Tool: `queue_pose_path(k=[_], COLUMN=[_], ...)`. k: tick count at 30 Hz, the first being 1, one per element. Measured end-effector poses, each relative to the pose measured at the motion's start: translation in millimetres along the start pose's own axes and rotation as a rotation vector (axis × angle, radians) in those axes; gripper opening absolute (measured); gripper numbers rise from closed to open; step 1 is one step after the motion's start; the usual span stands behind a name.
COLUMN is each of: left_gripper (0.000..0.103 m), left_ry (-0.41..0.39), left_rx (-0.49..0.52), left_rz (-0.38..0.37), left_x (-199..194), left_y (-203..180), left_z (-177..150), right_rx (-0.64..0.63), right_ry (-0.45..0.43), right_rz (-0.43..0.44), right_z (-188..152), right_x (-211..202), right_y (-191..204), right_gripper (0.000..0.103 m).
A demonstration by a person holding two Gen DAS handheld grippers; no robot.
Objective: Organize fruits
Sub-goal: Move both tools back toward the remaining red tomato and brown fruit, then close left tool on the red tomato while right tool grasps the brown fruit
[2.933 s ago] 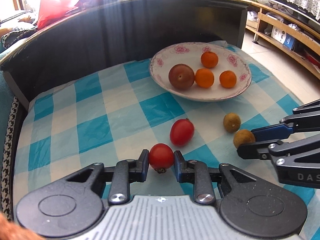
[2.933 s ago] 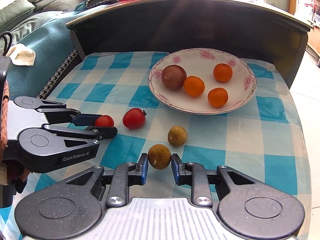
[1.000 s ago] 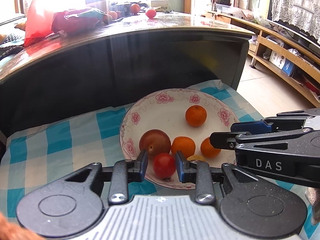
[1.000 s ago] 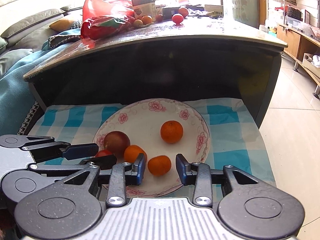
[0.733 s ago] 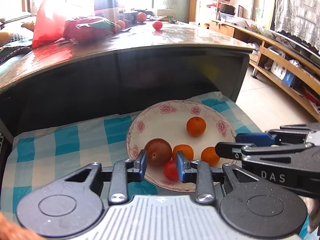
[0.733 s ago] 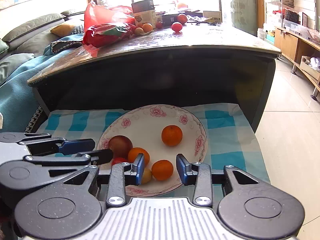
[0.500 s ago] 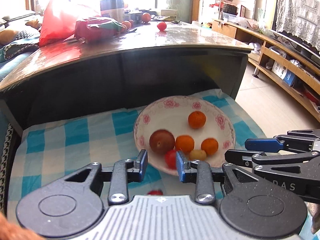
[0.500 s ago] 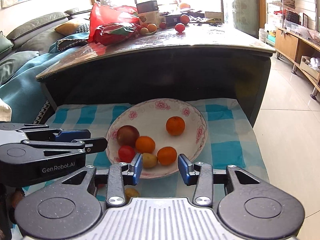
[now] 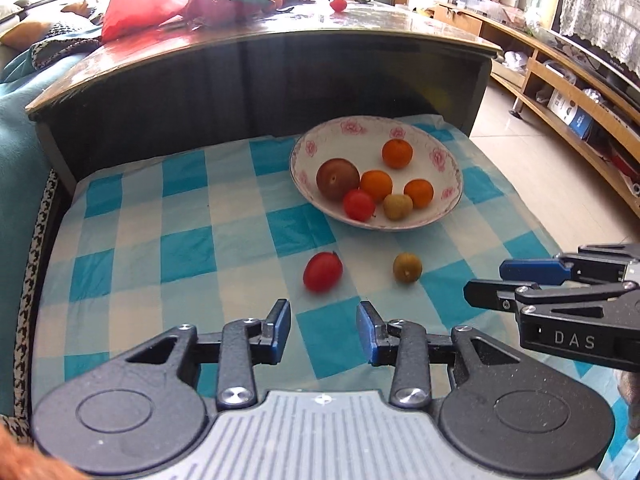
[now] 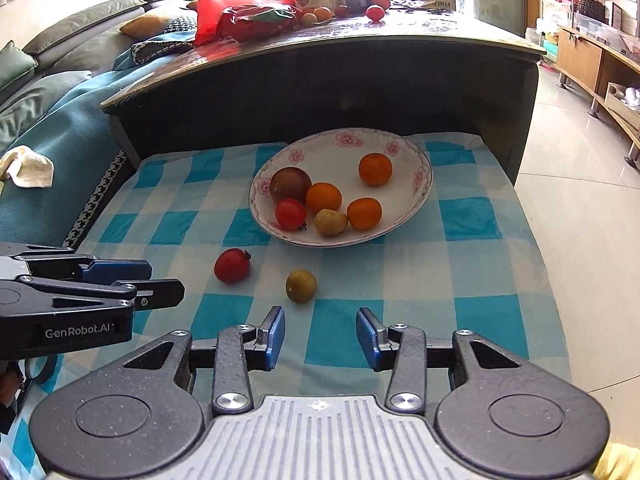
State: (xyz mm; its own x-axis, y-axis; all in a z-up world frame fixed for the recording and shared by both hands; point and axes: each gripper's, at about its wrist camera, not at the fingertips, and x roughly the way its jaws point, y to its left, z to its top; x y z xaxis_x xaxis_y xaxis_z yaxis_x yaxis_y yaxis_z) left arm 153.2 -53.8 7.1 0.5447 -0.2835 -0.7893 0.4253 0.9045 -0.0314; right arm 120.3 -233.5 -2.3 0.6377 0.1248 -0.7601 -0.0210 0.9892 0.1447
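Floral plate (image 9: pixel 450 194) (image 10: pixel 416 200) sits at the far side of the blue-and-white checked cloth (image 9: pixel 180 248) (image 10: pixel 472 216), close to the dark counter (image 9: pixel 248 80) (image 10: pixel 320 84) behind it.

Plate contents, six fruits:
- dark reddish-brown plum (image 9: pixel 338 179) (image 10: pixel 291 185), left side of the plate
- three oranges: far orange (image 9: pixel 397 153) (image 10: pixel 375 169) alone toward the back rim; middle orange (image 9: pixel 376 186) (image 10: pixel 323 198) touching the plum; near orange (image 9: pixel 419 193) (image 10: pixel 364 213) at the right
- red tomato in plate (image 9: pixel 359 205) (image 10: pixel 291 214), at the near rim, against the plum
- pale brown fruit in plate (image 9: pixel 398 206) (image 10: pixel 330 222), between tomato and near orange

On the cloth, outside the plate:
- loose tomato (image 9: pixel 322 271) (image 10: pixel 232 265), near the plate's front edge
- loose brown fruit (image 9: pixel 407 267) (image 10: pixel 301 281), just to its right; the two are apart, not touching

Left gripper (image 9: pixel 323 330) (image 10: pixel 160 284): jaws apart, nothing between them, held above the cloth short of the loose tomato.
Right gripper (image 10: pixel 320 338) (image 9: pixel 486 284): jaws apart, nothing between them, short of the loose brown fruit.

Counter top carries a red bag (image 9: pixel 144 4) (image 10: pixel 240 4) and a few more small fruits at the back; too small to identify.
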Motion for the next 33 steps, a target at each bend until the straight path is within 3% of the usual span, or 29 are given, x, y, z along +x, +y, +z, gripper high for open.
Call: queue_pose_path(k=[9, 24, 33], left_gripper=[0.046, 0.046, 0.047], left_ry=[0.025, 0.022, 0.024], left_rx=[-0.015, 0.040, 0.042], left_rz=[0.002, -0.034, -0.061], left_x=[20.3, 48.8, 61.9], left_y=[9.6, 8.3, 8.4], left_z=[-0.2, 12.4, 14.6], right_rx=[-0.043, -0.076, -0.081], right_ry=[0.015, 0.043, 0.084], right_rz=[-0.037, -0.006, 0.035], right_z=[5.0, 17.6, 19.0], right_x=[32.2, 63.5, 67.0], right_y=[5.2, 7.6, 4.6], right_gripper=[0.036, 0.035, 0.015])
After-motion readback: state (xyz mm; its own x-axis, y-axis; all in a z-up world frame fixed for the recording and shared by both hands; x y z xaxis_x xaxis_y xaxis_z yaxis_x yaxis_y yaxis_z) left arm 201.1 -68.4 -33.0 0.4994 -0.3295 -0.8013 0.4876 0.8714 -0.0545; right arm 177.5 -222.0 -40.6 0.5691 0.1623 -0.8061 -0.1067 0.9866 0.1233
